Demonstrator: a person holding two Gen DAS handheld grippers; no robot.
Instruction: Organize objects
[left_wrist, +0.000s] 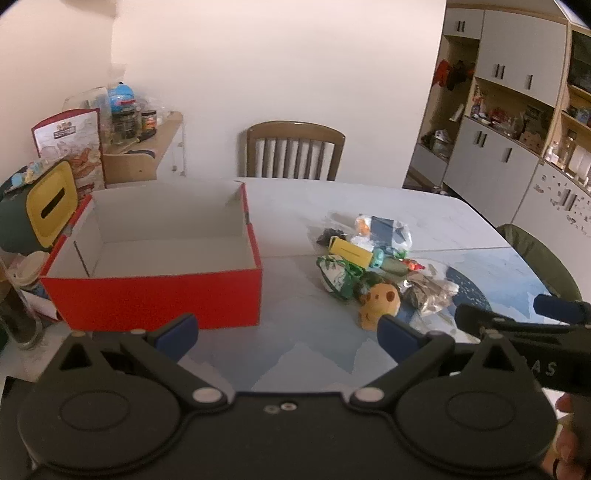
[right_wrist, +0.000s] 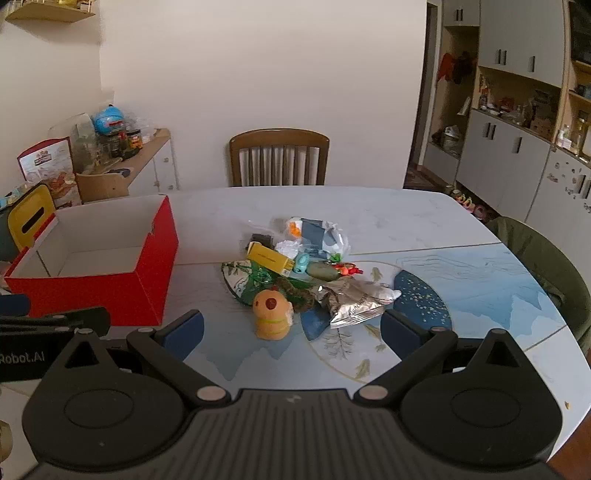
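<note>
Red cardboard box (left_wrist: 155, 291) stood open on the pale tabletop (right_wrist: 388, 214), beside mixed small objects (right_wrist: 299, 273). Your left tongs (left_wrist: 286, 338) and right tongs (right_wrist: 291, 332) were spread, holding nothing.

Red box (right_wrist: 147, 291) (white inside), orange plush (right_wrist: 272, 314), yellow carton (right_wrist: 269, 258).

The red box (right_wrist: 110, 284) looks like matt cardboard, white inside. The table (right_wrist: 461, 295) has a smooth, faintly glossy printed top. A silver packet (right_wrist: 354, 299) is crinkled shiny foil; the orange toy (right_wrist: 271, 314) looks soft and plush. The chair (right_wrist: 279, 138) is varnished wood. Both grippers' bodies are matt black plastic.
</note>
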